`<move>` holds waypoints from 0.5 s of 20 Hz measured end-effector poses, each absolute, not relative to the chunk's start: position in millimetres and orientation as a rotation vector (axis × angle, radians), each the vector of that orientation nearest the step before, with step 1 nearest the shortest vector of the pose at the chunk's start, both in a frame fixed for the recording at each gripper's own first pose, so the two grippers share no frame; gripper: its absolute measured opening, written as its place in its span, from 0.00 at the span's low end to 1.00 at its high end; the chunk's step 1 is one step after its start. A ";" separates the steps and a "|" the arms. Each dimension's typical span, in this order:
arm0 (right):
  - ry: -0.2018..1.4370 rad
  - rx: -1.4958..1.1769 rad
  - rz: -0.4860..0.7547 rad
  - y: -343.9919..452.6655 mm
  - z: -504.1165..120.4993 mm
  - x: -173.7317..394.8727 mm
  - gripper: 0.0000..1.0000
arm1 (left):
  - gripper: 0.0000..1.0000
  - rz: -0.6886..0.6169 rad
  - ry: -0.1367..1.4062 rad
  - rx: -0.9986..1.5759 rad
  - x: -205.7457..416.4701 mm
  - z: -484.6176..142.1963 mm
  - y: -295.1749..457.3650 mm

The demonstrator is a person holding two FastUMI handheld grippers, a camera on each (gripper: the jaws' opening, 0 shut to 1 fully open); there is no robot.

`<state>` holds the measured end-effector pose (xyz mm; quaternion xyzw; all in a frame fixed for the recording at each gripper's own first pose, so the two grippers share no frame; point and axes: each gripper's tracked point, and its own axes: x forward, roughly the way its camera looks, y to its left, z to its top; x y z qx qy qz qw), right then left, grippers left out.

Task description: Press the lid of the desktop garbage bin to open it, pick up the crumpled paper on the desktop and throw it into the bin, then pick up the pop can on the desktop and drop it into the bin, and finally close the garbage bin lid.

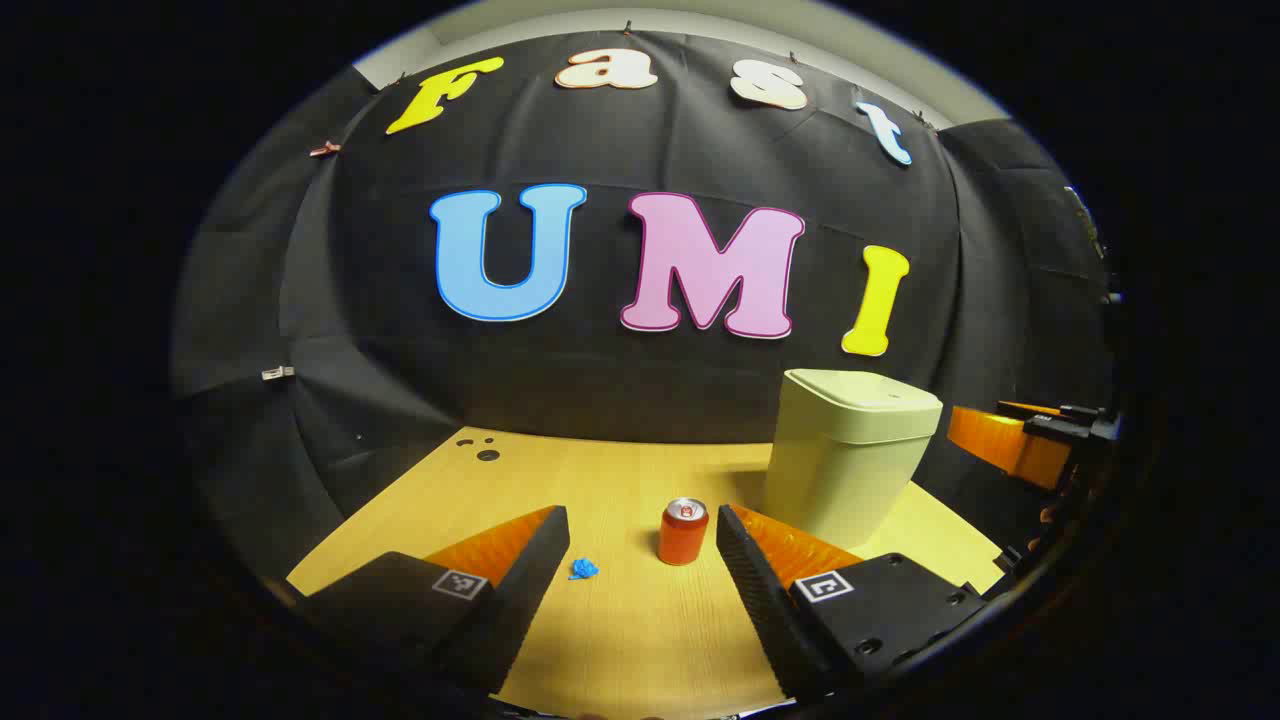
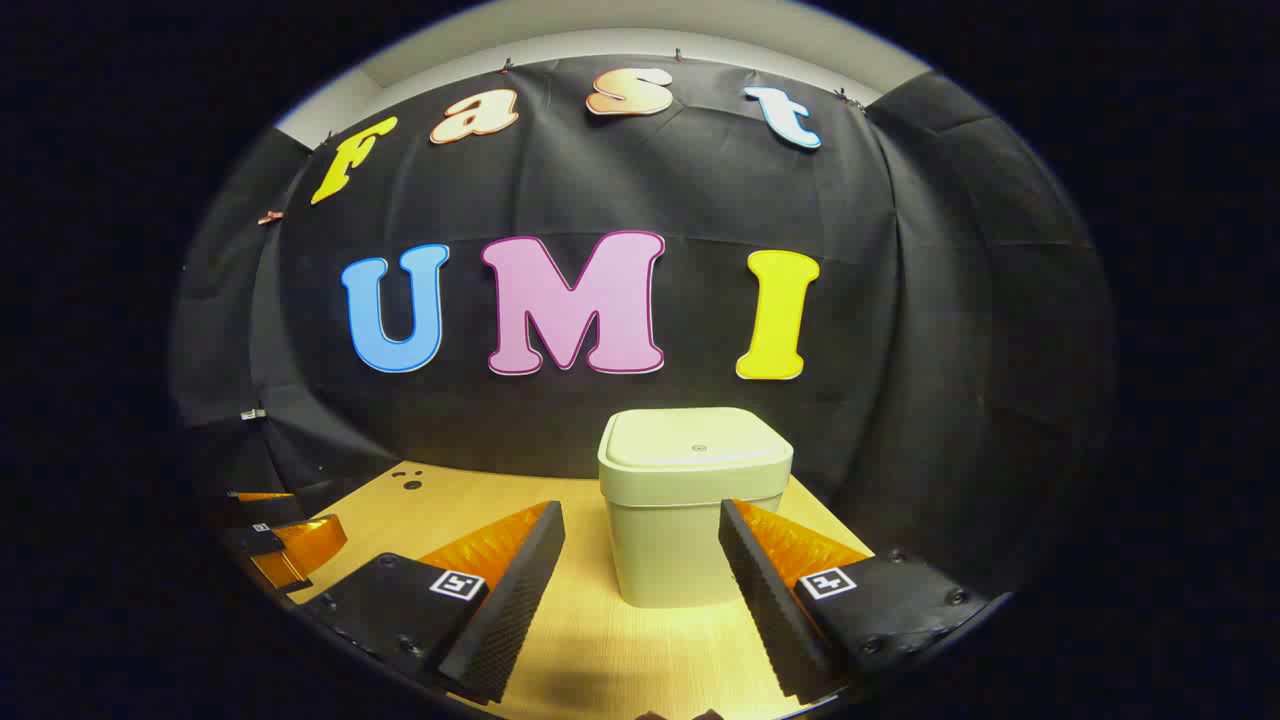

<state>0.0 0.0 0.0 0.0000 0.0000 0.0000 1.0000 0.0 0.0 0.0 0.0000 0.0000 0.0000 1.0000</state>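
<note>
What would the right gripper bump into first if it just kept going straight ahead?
Most likely the garbage bin. The right gripper is open and points right at the bin's front wall, with bare table in between. The lid is shut. How far off the bin stands is hard to judge.

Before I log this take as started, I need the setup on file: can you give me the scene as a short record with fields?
bin: upright on the desk, lid shut
pop can: upright, left of the bin
crumpled paper: blue, on the desk, left of the can
left claw: open, holds nothing
right claw: open, faces the bin
desk: light wood
</note>
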 end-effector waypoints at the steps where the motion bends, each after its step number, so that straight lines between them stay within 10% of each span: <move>1: 0.005 -0.002 0.003 -0.7 -1.9 2.3 0.98 | 0.96 0.003 -0.001 0.004 3.3 1.9 -0.2; 10: 0.032 0.016 -0.003 -9.4 -8.0 12.3 0.98 | 0.96 -0.005 0.016 0.005 20.0 -2.0 -10.5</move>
